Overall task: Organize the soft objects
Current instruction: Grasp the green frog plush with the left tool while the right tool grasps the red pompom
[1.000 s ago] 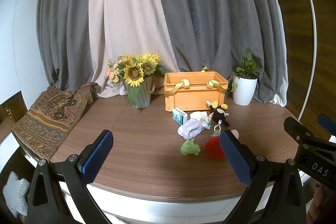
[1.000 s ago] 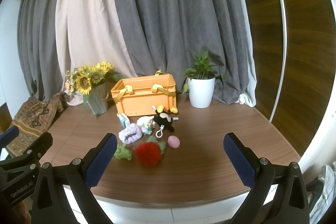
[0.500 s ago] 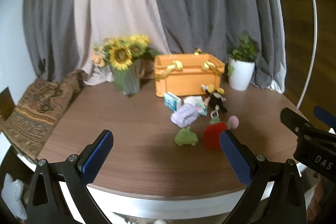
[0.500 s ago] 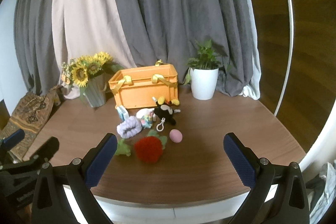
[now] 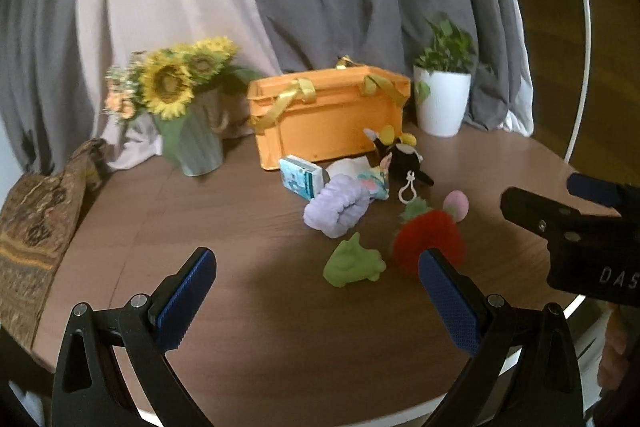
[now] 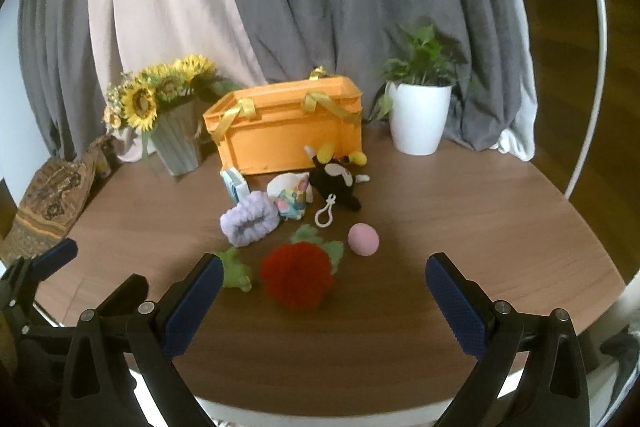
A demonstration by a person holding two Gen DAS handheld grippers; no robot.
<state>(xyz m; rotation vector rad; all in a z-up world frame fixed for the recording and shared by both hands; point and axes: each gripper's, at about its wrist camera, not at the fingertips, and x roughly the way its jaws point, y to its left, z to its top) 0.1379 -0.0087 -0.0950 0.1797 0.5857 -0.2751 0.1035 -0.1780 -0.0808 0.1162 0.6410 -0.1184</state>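
Note:
Soft toys lie in a cluster on the round wooden table in front of an orange crate (image 5: 328,119) (image 6: 288,127): a red fluffy strawberry (image 6: 296,277) (image 5: 428,241), a green toy (image 5: 354,263) (image 6: 236,269), a lilac scrunchie (image 5: 338,209) (image 6: 250,221), a pink ball (image 6: 363,239) (image 5: 457,205), a black plush with a white clip (image 6: 336,181) (image 5: 404,157) and a pastel plush (image 6: 292,201). My left gripper (image 5: 316,301) is open and empty, short of the green toy. My right gripper (image 6: 324,303) is open and empty, just short of the strawberry.
A sunflower vase (image 5: 188,115) (image 6: 172,123) stands left of the crate, a white plant pot (image 5: 442,103) (image 6: 420,115) right of it. A small blue-white box (image 5: 300,177) leans by the crate. A patterned cloth (image 5: 32,227) drapes the table's left edge. Curtains hang behind.
Both grippers have moved forward and down toward the toy cluster, which looks larger and nearer. Both stay open. The toys have not moved.

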